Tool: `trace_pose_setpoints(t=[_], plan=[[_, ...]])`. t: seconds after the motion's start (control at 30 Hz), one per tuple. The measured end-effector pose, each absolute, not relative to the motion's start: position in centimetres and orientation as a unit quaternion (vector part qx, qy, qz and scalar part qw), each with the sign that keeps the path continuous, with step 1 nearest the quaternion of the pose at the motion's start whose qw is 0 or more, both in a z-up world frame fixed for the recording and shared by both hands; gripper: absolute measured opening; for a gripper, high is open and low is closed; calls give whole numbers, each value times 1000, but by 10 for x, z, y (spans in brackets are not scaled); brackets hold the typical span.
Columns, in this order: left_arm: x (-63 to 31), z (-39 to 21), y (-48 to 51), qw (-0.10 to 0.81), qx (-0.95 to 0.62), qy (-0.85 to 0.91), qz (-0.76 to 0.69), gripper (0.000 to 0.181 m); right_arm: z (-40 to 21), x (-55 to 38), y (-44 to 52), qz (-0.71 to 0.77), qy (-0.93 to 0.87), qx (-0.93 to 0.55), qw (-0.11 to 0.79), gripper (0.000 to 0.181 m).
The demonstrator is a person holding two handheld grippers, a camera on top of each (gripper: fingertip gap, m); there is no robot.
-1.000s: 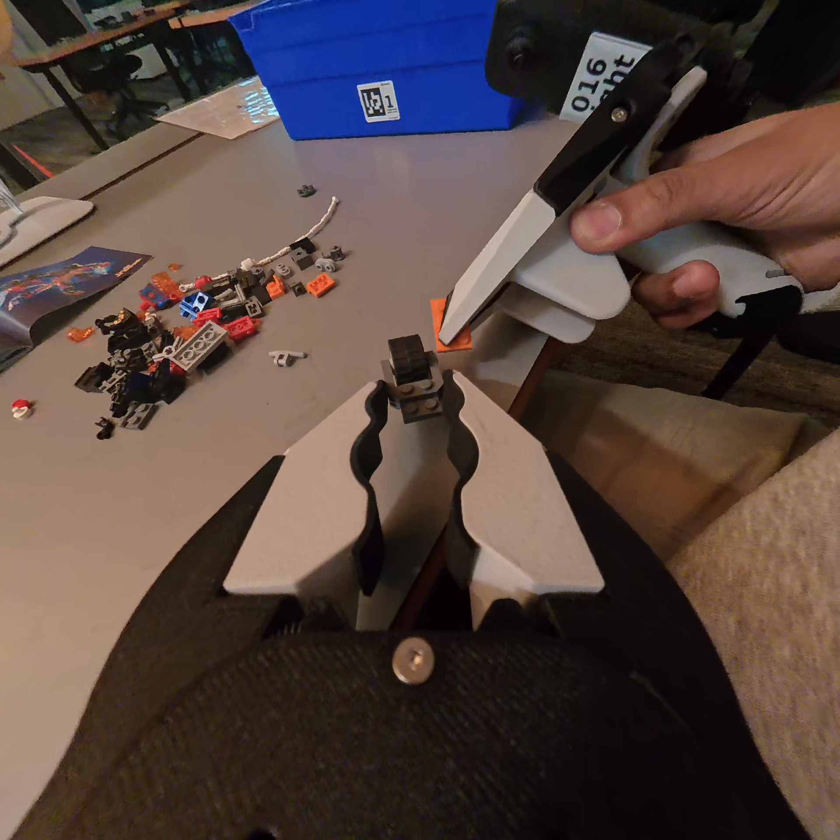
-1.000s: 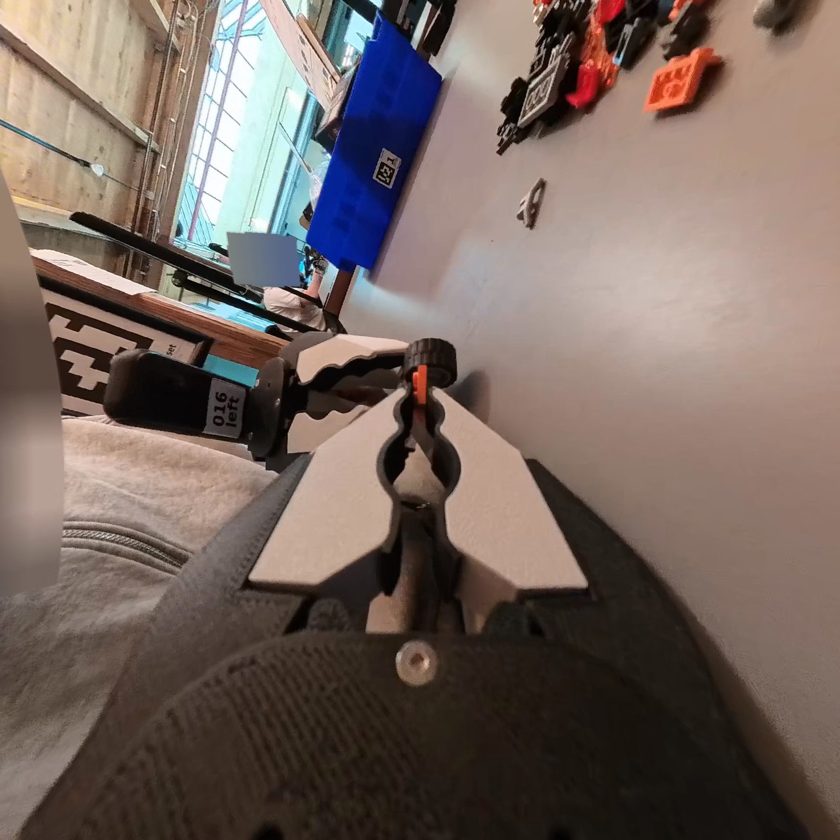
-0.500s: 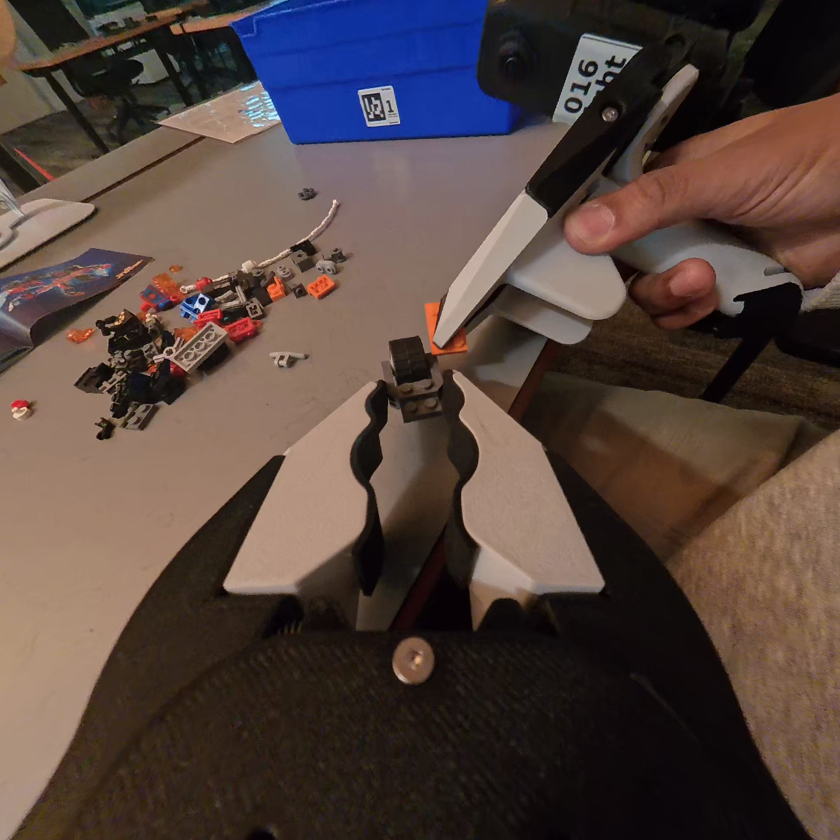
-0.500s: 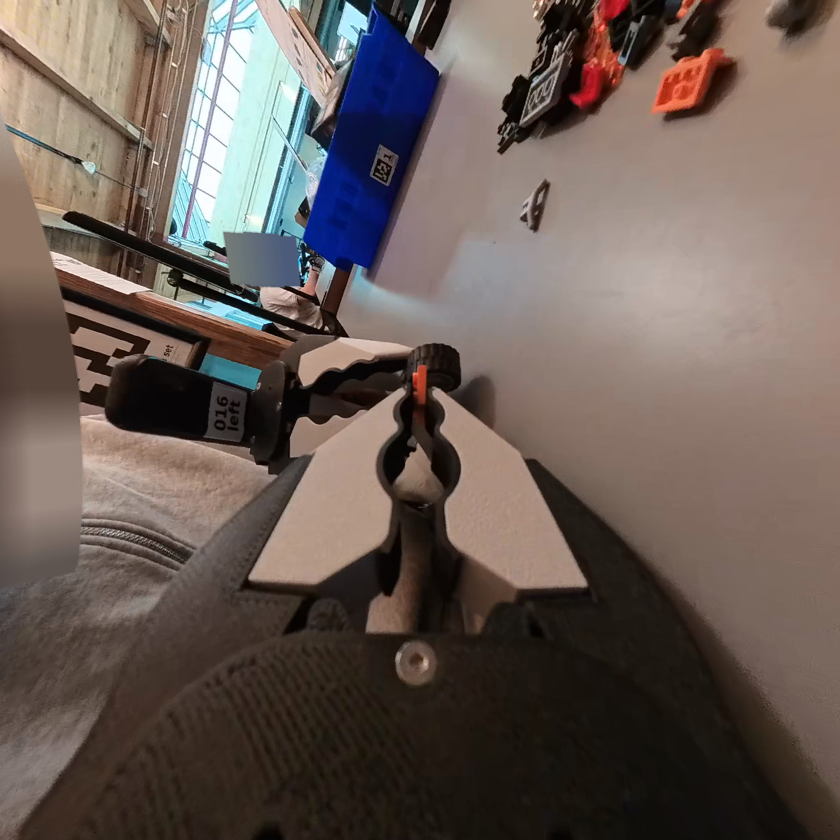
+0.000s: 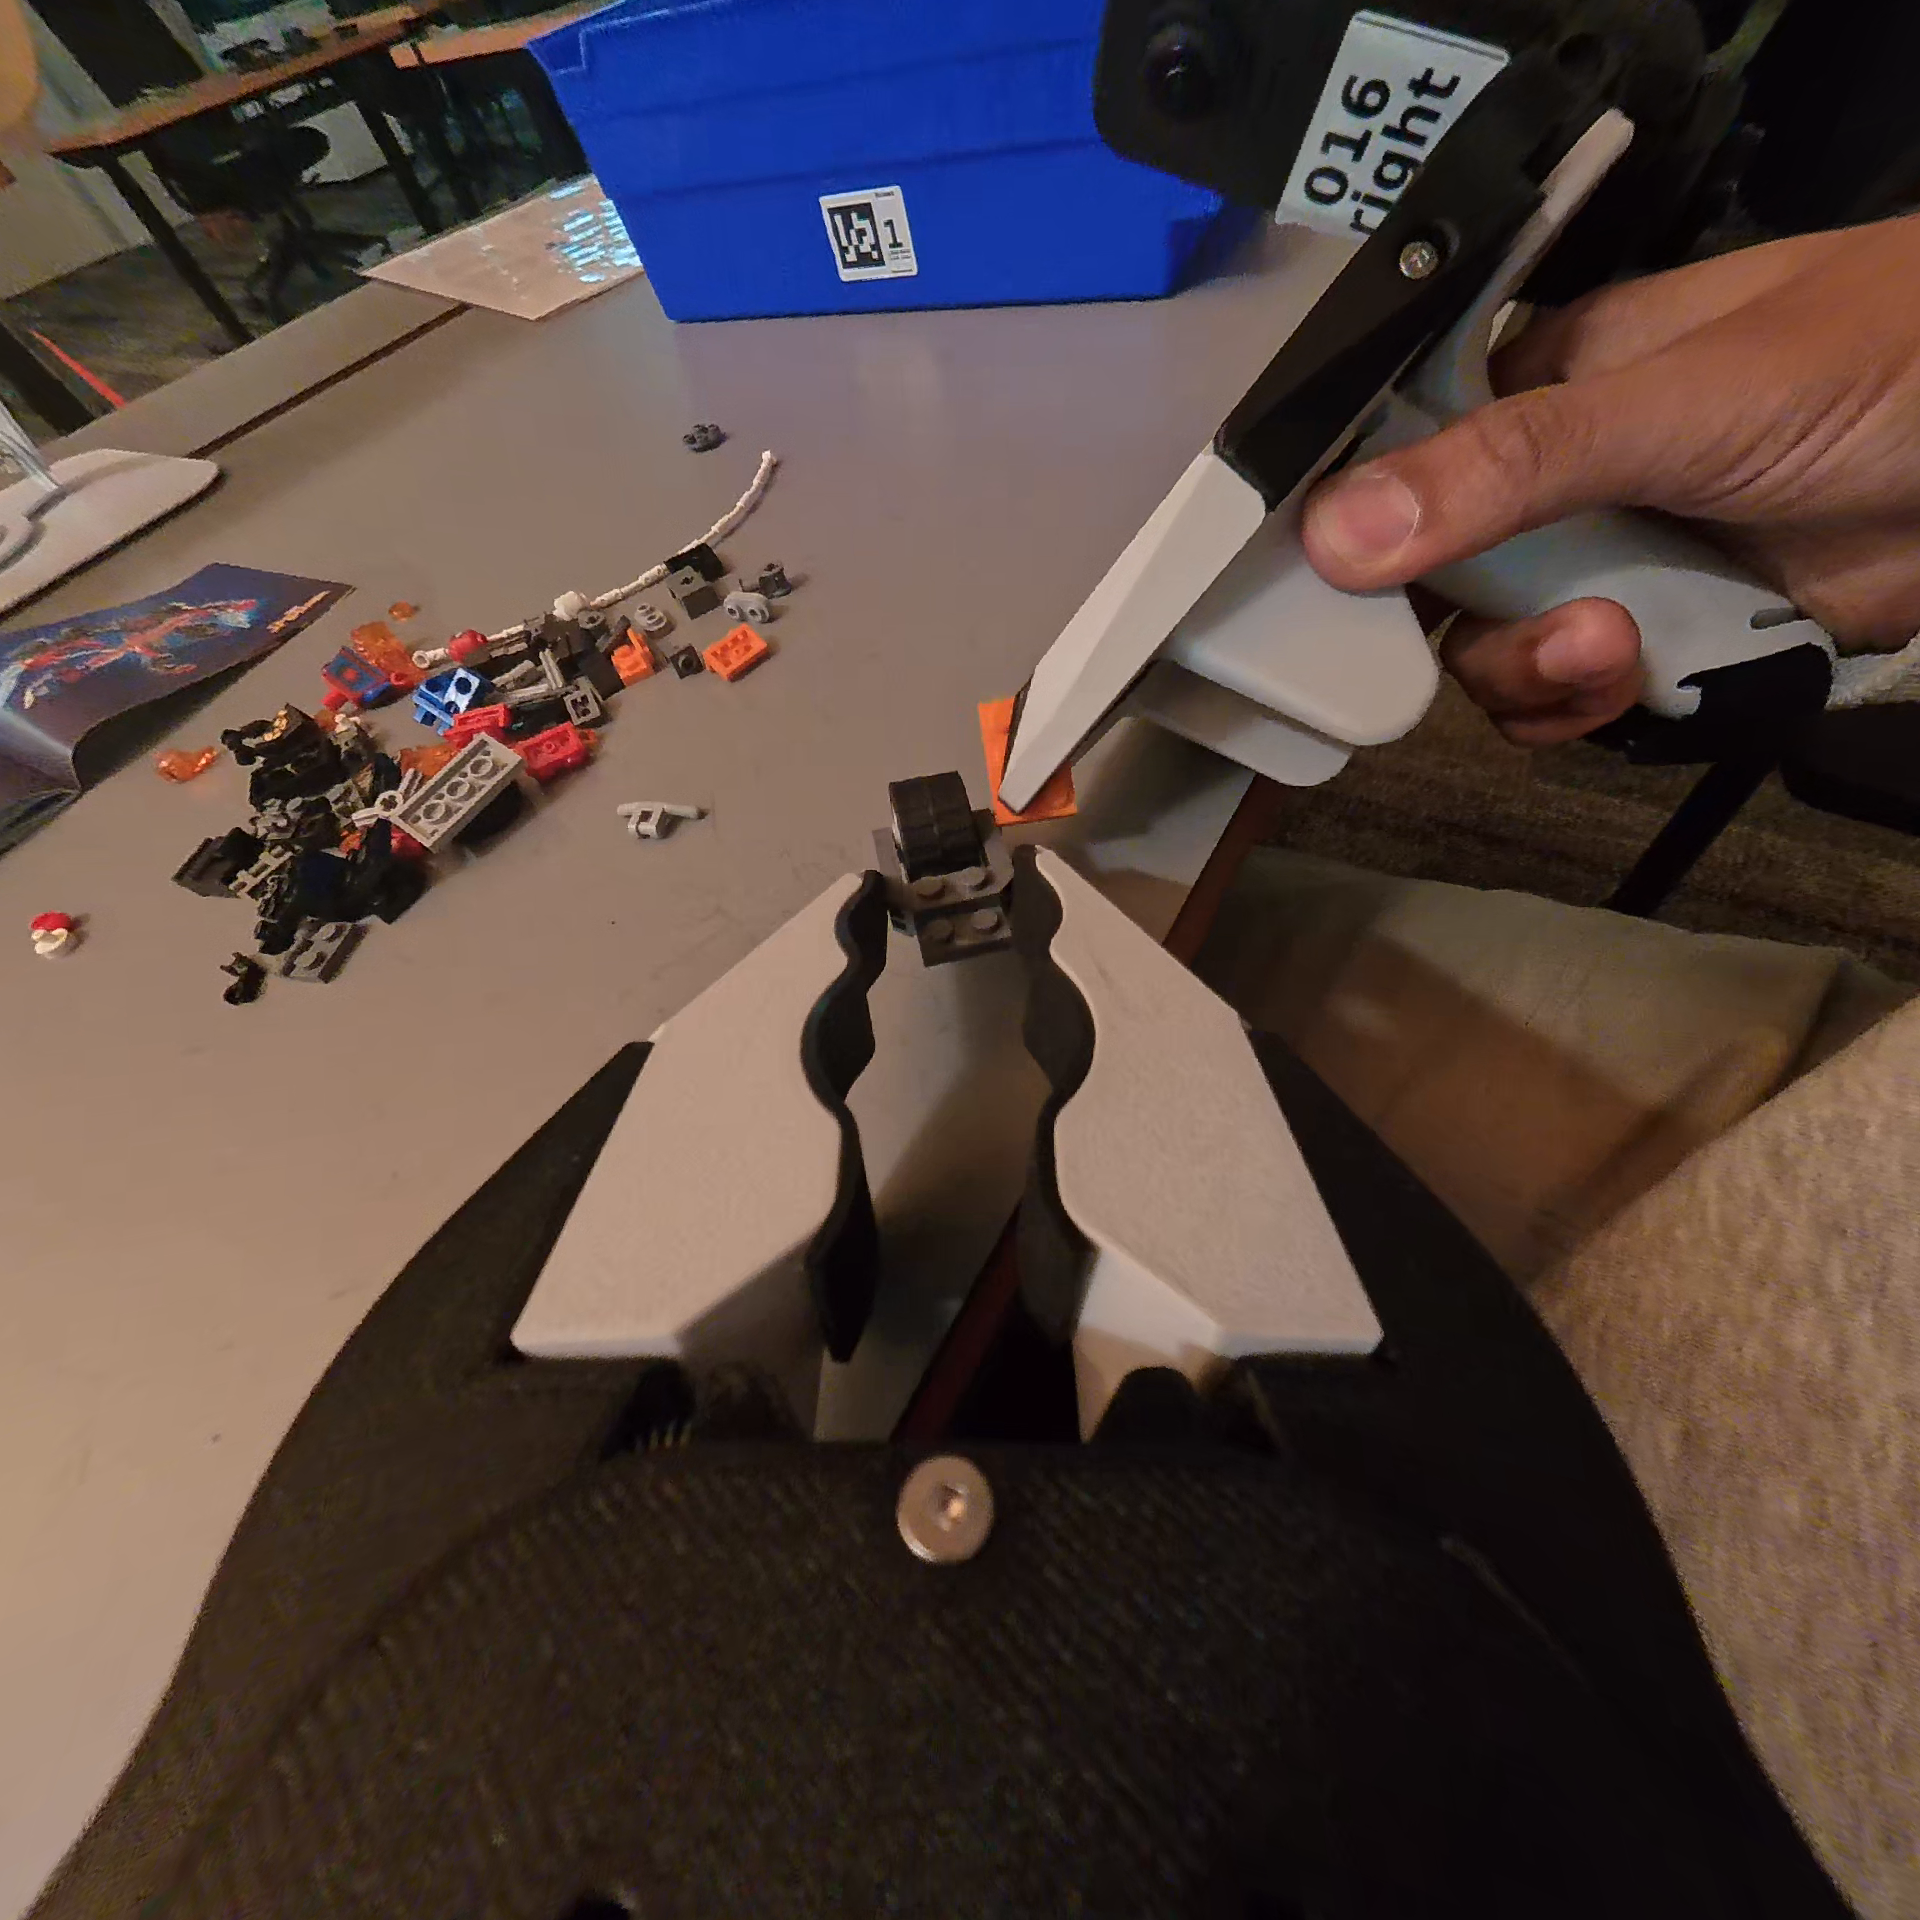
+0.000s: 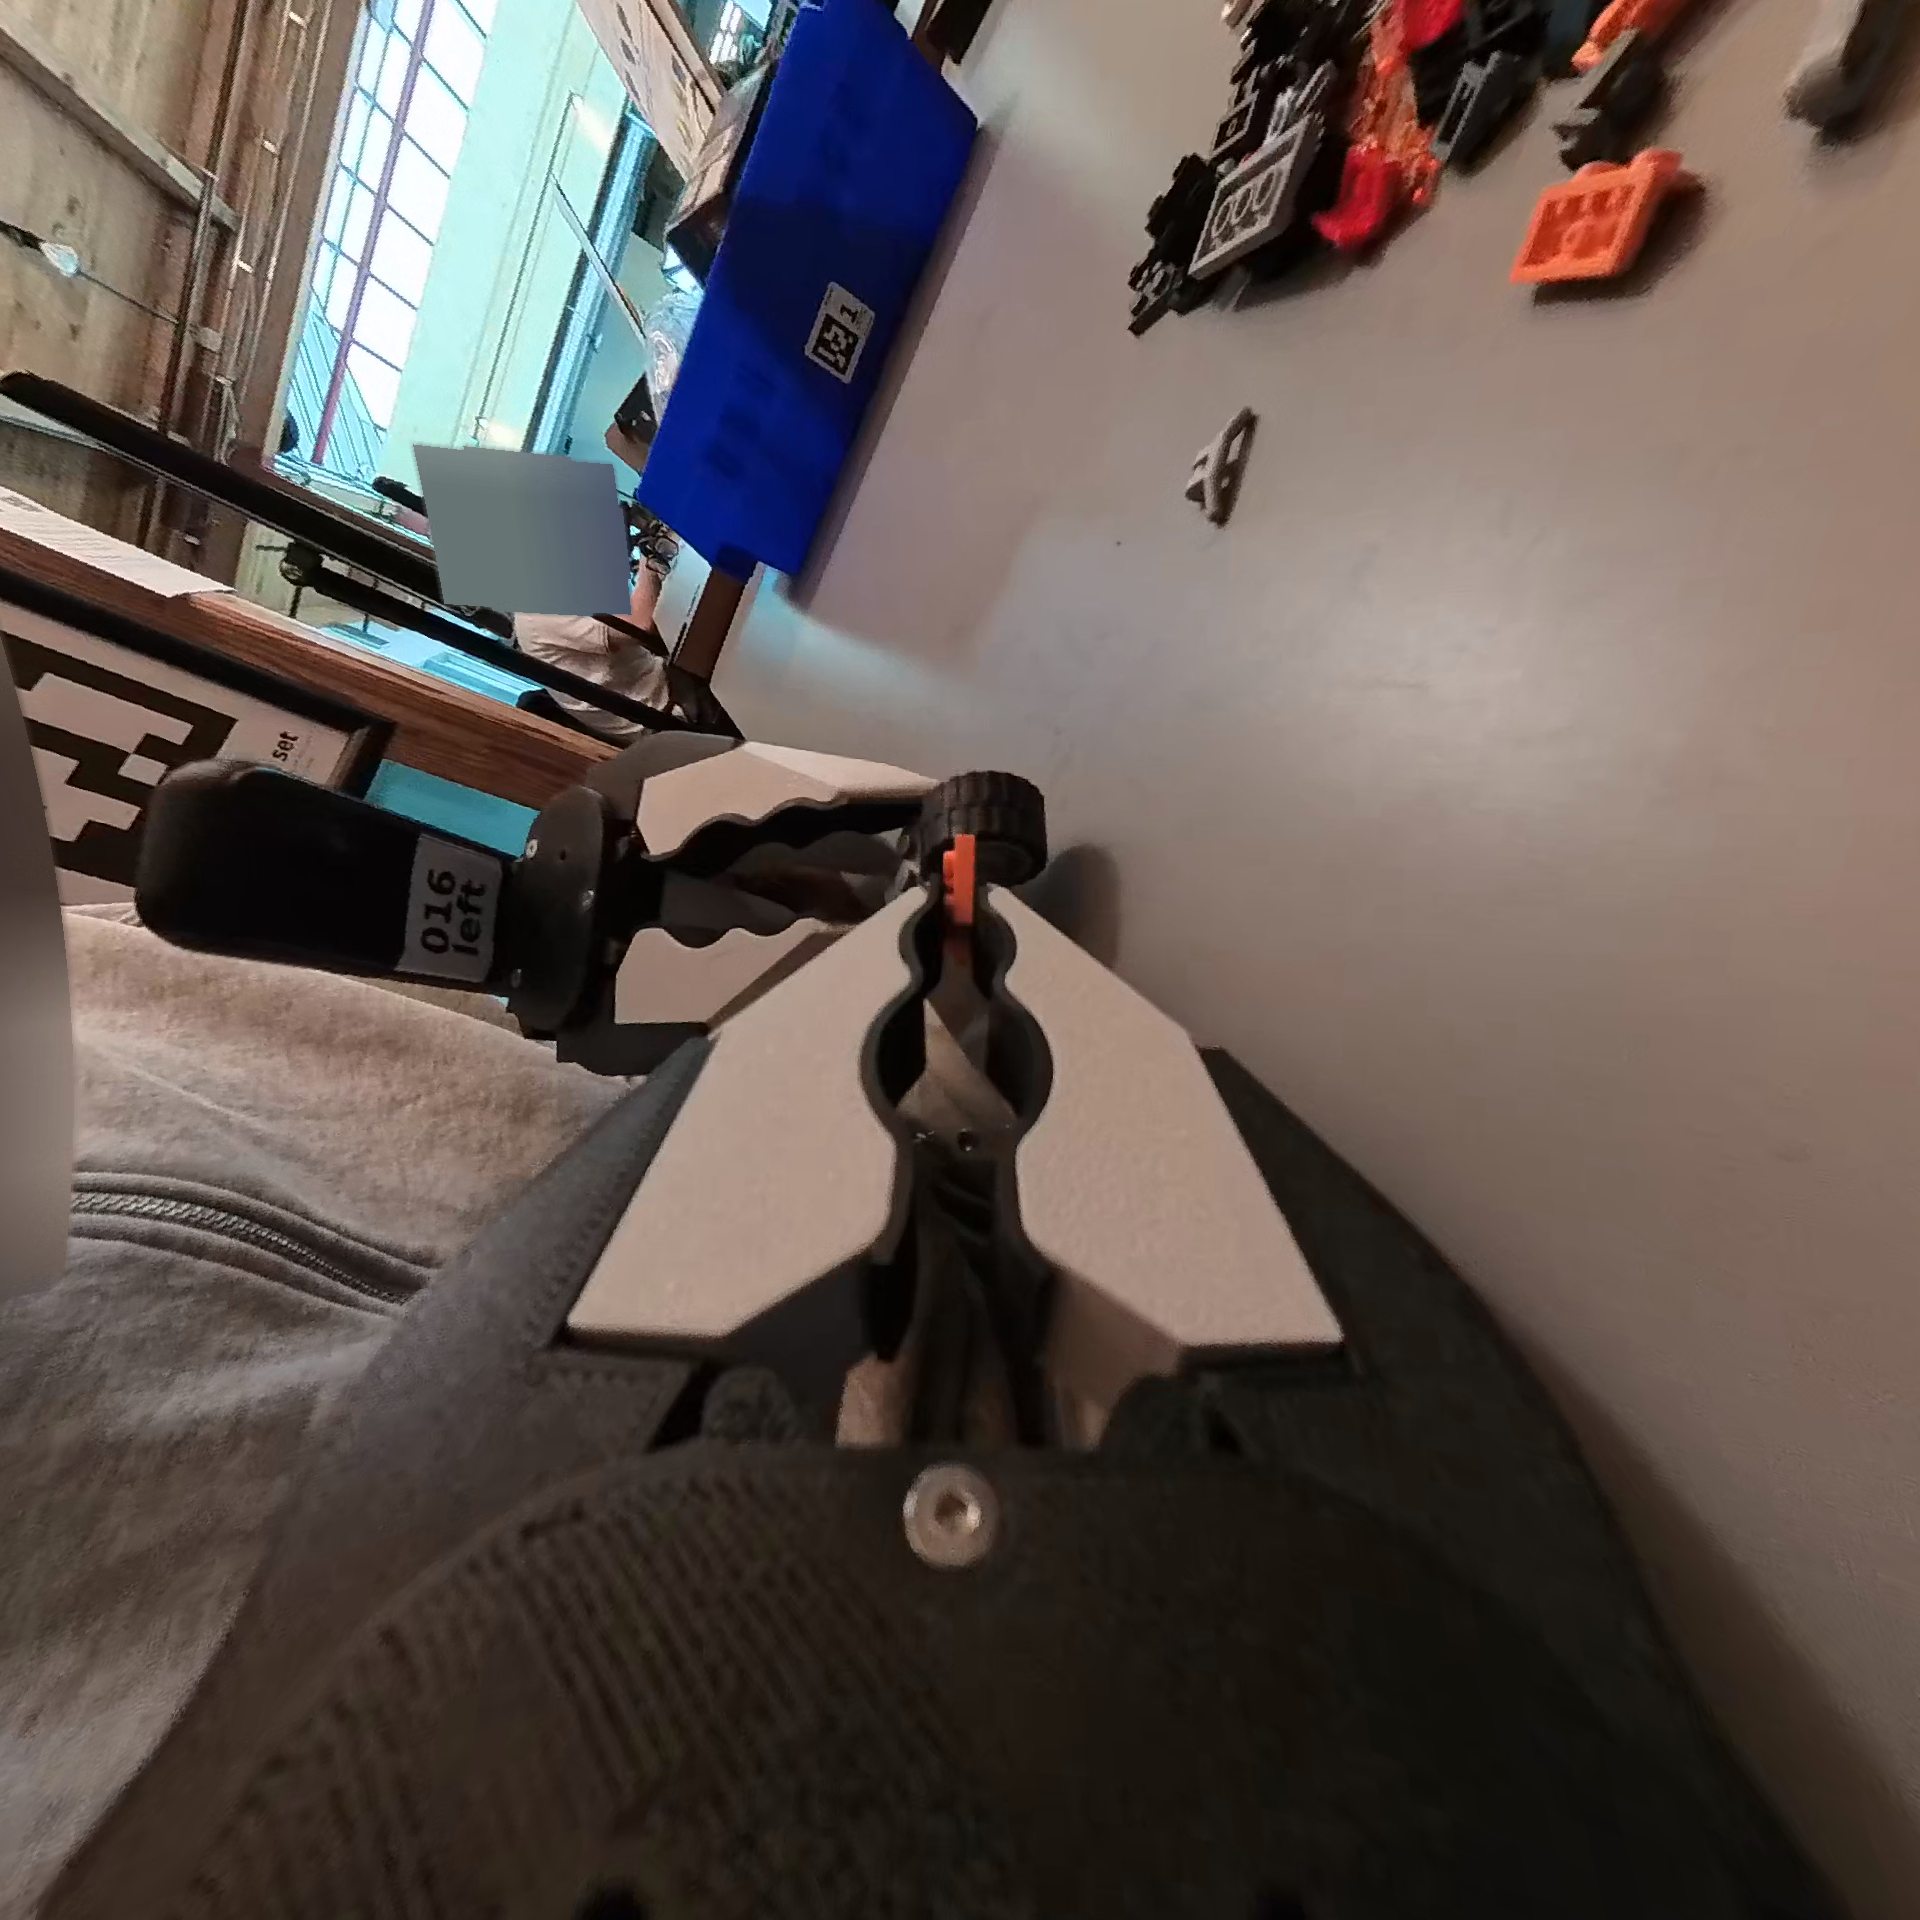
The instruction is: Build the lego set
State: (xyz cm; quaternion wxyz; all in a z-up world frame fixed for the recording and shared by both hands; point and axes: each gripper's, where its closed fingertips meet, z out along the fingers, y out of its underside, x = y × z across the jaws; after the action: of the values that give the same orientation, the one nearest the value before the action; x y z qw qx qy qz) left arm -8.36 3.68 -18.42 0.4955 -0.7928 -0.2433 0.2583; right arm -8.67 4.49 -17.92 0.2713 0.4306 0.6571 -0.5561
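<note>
My left gripper (image 5: pixel 948 883) is shut on a small grey brick assembly (image 5: pixel 954 902) with a black wheel (image 5: pixel 933 817) on top, held just above the grey table (image 5: pixel 520 1039). My right gripper (image 6: pixel 961 894) is shut on a thin orange plate (image 6: pixel 960 879), seen edge-on. In the left wrist view the right gripper (image 5: pixel 1023 795) comes in from the upper right, held by a hand (image 5: pixel 1683 436), with the orange plate (image 5: pixel 1000 740) right beside the wheel. In the right wrist view the left gripper (image 6: pixel 914 831) and wheel (image 6: pixel 987 812) sit just beyond the plate.
A pile of loose bricks (image 5: pixel 447 727), black, orange, red, blue and grey, lies to the left. A single grey piece (image 5: pixel 655 817) lies nearer. A blue bin (image 5: pixel 883 156) stands at the back. A booklet (image 5: pixel 135 655) lies at the far left. The table edge and beige cloth (image 5: pixel 1558 1091) are at right. My left and right fingertips are right by each other. It is some 8 cm from my left tips to the single grey piece (image 5: pixel 655 817). It turns up in the right wrist view (image 6: pixel 1215 472) as well.
The right gripper with the orange plate has moved down and closer to the wheel on the left gripper's assembly. The left gripper has hardly moved.
</note>
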Motion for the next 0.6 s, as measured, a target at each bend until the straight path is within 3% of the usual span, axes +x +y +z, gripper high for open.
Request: trace_pose_setpoints(t=[0.03, 0.6], plan=[[-84, -184, 37, 495, -793, -243, 258, 26, -180, -87, 45, -554, 659, 431, 270, 3], [-87, -191, 36, 465, -820, -254, 218, 26, -190, -84, 40, -463, 654, 478, 360, 3]])
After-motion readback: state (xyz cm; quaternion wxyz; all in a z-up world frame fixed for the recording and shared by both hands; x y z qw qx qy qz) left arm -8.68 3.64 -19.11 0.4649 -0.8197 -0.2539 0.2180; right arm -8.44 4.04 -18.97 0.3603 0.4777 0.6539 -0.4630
